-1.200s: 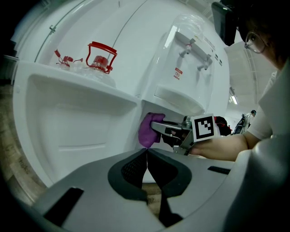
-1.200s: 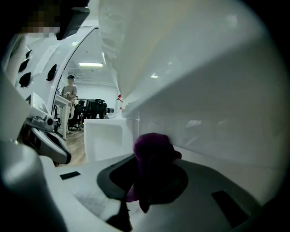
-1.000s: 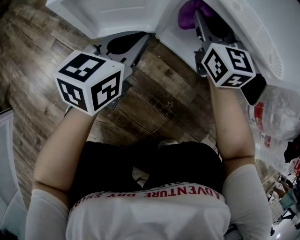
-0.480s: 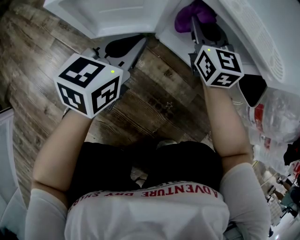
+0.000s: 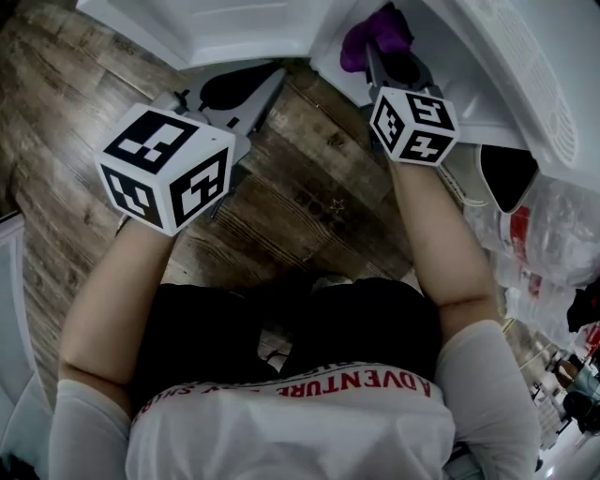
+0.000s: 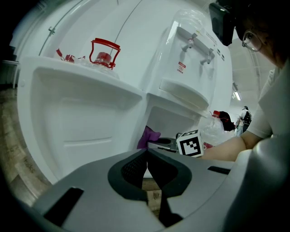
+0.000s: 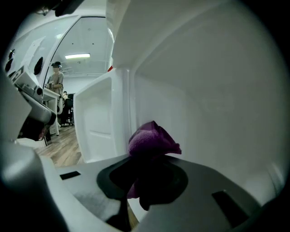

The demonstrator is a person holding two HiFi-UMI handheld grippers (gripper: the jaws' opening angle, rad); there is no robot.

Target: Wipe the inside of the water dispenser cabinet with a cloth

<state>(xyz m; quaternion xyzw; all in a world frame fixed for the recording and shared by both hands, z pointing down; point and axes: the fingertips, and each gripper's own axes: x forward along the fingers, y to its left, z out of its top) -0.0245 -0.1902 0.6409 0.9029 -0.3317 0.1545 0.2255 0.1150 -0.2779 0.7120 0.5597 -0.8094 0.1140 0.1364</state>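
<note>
My right gripper (image 5: 380,56) is shut on a purple cloth (image 5: 373,36) and reaches into the open lower cabinet (image 5: 330,66) of the white water dispenser. In the right gripper view the bunched cloth (image 7: 152,139) stands up from the jaws, close to the white inner wall (image 7: 208,99); the fingertips are hidden under it. My left gripper (image 5: 236,92) hovers over the wood floor below the open cabinet door (image 5: 206,28), shut on nothing. From the left gripper (image 6: 146,153) I see the cloth (image 6: 148,137) at the cabinet mouth beside the right gripper's marker cube (image 6: 190,143).
The open door (image 7: 96,121) stands left of the cabinet. The taps (image 6: 195,45) and drip tray sit above it. A red-handled clear bottle (image 6: 104,51) lies beyond the door. A clear plastic bag (image 5: 548,234) sits at the right. A person (image 7: 56,79) stands far off.
The right gripper has pushed forward and a little left, carrying the cloth deeper into the cabinet. The left gripper has drifted slightly left and stays shut.
</note>
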